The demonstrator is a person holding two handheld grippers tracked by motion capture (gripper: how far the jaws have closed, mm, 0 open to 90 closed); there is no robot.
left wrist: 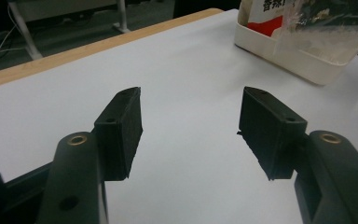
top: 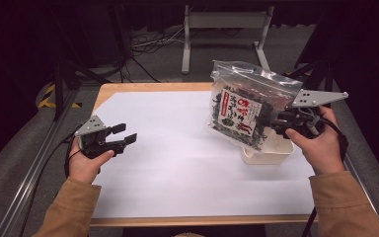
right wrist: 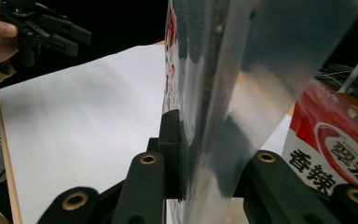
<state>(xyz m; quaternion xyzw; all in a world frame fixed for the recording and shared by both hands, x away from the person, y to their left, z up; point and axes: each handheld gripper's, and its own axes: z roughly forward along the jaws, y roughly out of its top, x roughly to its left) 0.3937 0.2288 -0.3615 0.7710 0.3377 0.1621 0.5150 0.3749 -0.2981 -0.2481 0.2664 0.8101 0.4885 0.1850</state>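
**Bag held over the tub, left gripper free**

While the table (top: 187, 197) is covered almost wholly by a white sheet (top: 177, 163), only a strip of wood is left bare along its near and far edges. Grey floor, cables and a pale frame are seen beyond the far edge.

At the right, a clear zip bag (top: 246, 101) of dark dried leaves, with a red and white label, is held up off the sheet and tilted. It is clamped between the jaws of the right gripper (top: 276, 121), whose pads are pressed on the bag's right side; in the right gripper view the plastic (right wrist: 228, 93) is seen edge-on between them. Just under the bag's lower corner a white tub (top: 269, 153) is set on the sheet, near the right edge. A red and white packet (right wrist: 335, 149) is seen inside it, close beside the bag.

At the left, well apart from the bag, the left gripper (top: 123, 134) is held over the sheet in a hand with a tan sleeve. Its jaws are spread, and nothing is seen between the pads (left wrist: 121, 135).
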